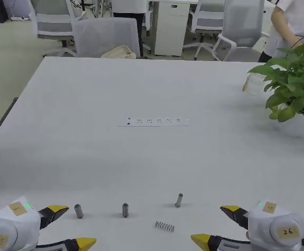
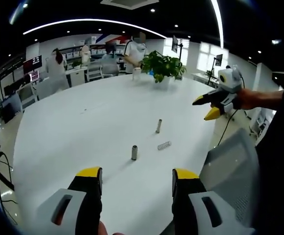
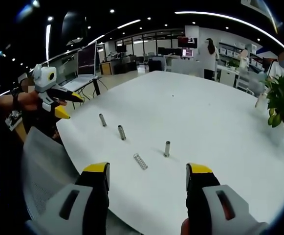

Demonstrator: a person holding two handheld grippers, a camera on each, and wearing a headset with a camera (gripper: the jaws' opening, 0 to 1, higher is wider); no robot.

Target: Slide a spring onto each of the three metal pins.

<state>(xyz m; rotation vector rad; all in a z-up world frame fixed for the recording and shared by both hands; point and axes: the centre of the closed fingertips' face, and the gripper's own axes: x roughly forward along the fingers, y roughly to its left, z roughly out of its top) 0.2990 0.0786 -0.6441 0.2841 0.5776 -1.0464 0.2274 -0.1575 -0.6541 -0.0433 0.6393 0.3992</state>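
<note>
the loose spring (image 1: 164, 226) lies flat on the white counter (image 1: 141, 157), close to the front edge. just beyond the spring and a little to its right stands the bare pin (image 1: 179, 200), upright and smooth-sided, near the spring but apart from it. to the spring's left stands the middle pin (image 1: 125, 210), and farther left of the spring the end pin (image 1: 78, 210). both are upright, and each looks ribbed with coils around its shaft, so two of the three pins appear to carry springs.

the left tool (image 1: 70, 226) is held well to the left of the spring, past the end pin, with its yellow-tipped jaws spread wide and empty. the right tool (image 1: 215, 225) is held to the right of the spring, about level with it and apart from it, jaws likewise spread and empty. in the right gripper view the spring lies just ahead of the gap between that tool's jaws.

far beyond the spring a strip of sockets (image 1: 153, 121) sits flush in the counter. farther back and well to the spring's right stands a potted plant (image 1: 293, 78).
</note>
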